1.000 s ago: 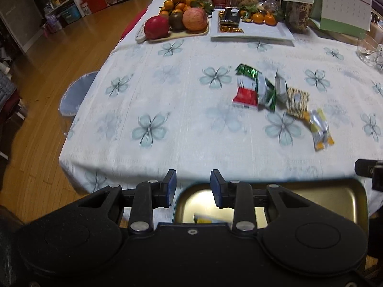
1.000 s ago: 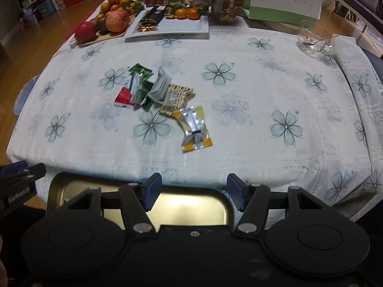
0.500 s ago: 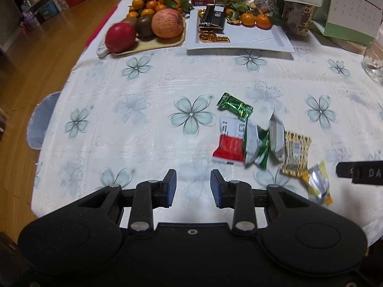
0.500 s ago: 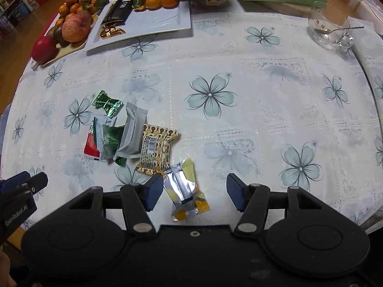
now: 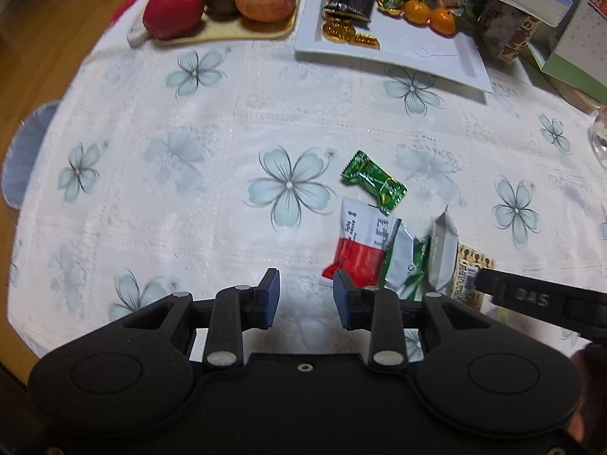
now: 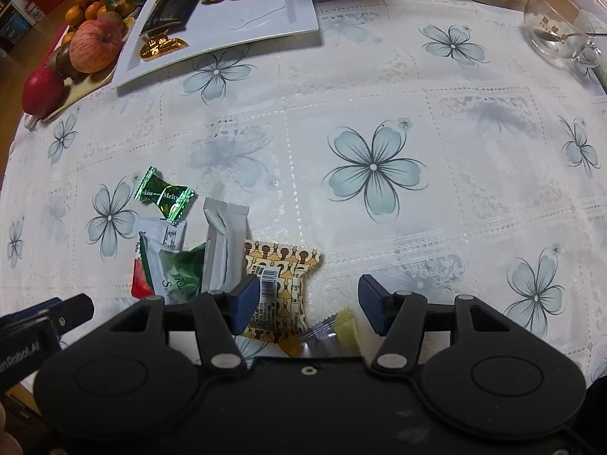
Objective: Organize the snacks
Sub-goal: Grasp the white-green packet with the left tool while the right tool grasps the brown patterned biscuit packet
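A heap of snack packets lies on the flowered tablecloth: a green candy (image 5: 373,181) (image 6: 165,195), a red-and-white packet (image 5: 358,246), a green-and-white packet (image 5: 404,265) (image 6: 172,269), a grey-white packet (image 6: 224,242) and a brown-patterned packet (image 6: 280,284). A silver-yellow packet (image 6: 334,328) lies partly hidden under my right gripper. My left gripper (image 5: 306,299) is open and empty, just left of the red-and-white packet. My right gripper (image 6: 309,299) is open, low over the brown-patterned packet.
A white plate (image 5: 417,53) (image 6: 265,15) with gold coins, a dark bar and tangerines stands at the back. A fruit board (image 5: 212,32) with apples is beside it. A glass bowl (image 6: 557,26), a jar (image 5: 508,34) and a calendar (image 5: 576,60) stand at the back right.
Both grippers have moved forward from the table's front edge, over the brass tray, to the snack heap. The tray has dropped out of view. The snacks have not moved.
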Demonstrator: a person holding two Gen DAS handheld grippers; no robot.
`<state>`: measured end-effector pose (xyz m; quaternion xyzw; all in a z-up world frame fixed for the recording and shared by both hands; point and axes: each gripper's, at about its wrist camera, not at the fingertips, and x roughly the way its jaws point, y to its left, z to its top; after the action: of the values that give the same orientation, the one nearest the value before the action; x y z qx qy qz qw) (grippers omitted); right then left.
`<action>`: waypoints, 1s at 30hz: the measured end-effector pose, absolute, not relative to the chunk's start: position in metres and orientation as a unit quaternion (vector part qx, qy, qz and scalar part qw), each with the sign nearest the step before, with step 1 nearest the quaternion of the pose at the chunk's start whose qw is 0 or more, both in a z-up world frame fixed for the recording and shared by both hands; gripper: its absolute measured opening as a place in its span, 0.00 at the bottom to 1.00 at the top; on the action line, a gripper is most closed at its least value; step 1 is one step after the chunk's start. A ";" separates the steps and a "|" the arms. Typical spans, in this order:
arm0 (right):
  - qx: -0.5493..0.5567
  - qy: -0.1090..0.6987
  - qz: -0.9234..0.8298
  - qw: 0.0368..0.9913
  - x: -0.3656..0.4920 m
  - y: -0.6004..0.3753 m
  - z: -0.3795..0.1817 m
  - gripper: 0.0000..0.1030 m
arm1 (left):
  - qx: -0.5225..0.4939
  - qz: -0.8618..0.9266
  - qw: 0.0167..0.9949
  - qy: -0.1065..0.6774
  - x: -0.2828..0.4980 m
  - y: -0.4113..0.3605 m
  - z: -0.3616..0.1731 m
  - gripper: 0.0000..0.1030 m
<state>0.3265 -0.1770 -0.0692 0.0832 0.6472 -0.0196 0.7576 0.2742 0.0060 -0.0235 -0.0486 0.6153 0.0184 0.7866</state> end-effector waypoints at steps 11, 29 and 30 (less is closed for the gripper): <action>0.049 0.656 -0.031 0.753 0.333 -0.147 -0.087 0.53 | -0.096 0.012 0.765 0.637 0.279 0.018 -0.028 0.41; 0.199 0.660 -0.044 0.723 0.339 -0.220 -0.068 0.32 | -0.045 -0.013 0.781 0.623 0.284 -0.035 -0.042 0.41; 0.199 0.660 -0.043 0.723 0.337 -0.222 -0.066 0.32 | -0.041 -0.011 0.780 0.624 0.285 -0.039 -0.044 0.41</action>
<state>0.3367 -0.2215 -0.0662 0.1994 0.6599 -0.0431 0.7232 0.2849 -0.0386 -0.0442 -0.0409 0.6243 -0.0114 0.7801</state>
